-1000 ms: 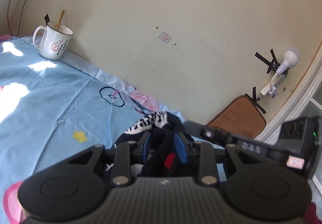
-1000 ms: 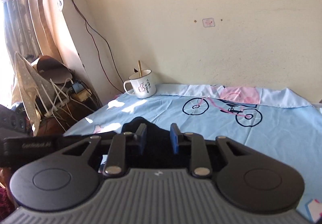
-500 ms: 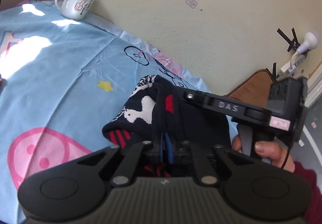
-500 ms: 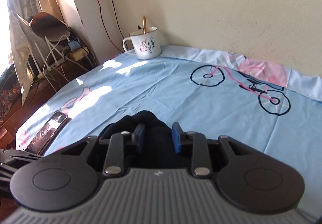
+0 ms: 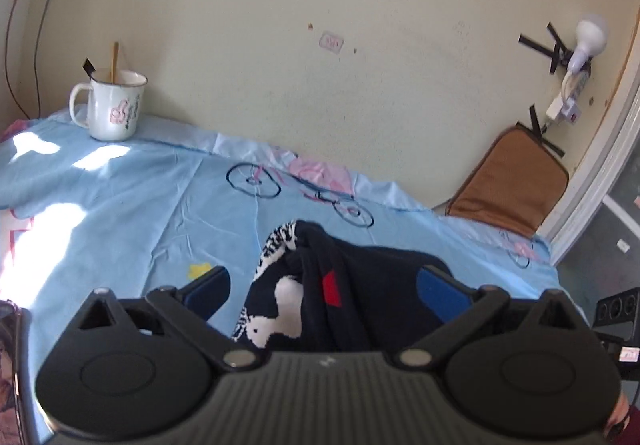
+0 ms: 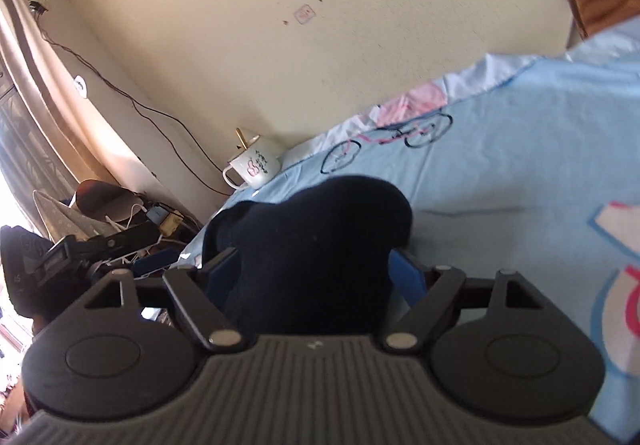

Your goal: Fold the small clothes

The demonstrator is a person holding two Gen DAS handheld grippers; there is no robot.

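At lower centre of both wrist views, the dark patterned sweater (image 5: 320, 297) lies bunched on the blue bedsheet (image 5: 120, 213) between the opening, unclamped jaws of the left tool (image 5: 324, 291) and right tool (image 6: 316, 269).

The dark garment (image 5: 360, 285) is matt knit cloth with a woven white pattern. The bed sheet (image 5: 140, 213) is thin, smooth, creased printed cotton-like cloth. The mug (image 5: 114, 107) looks glossy enamel. The left claw (image 5: 324, 291) is matt black plastic.
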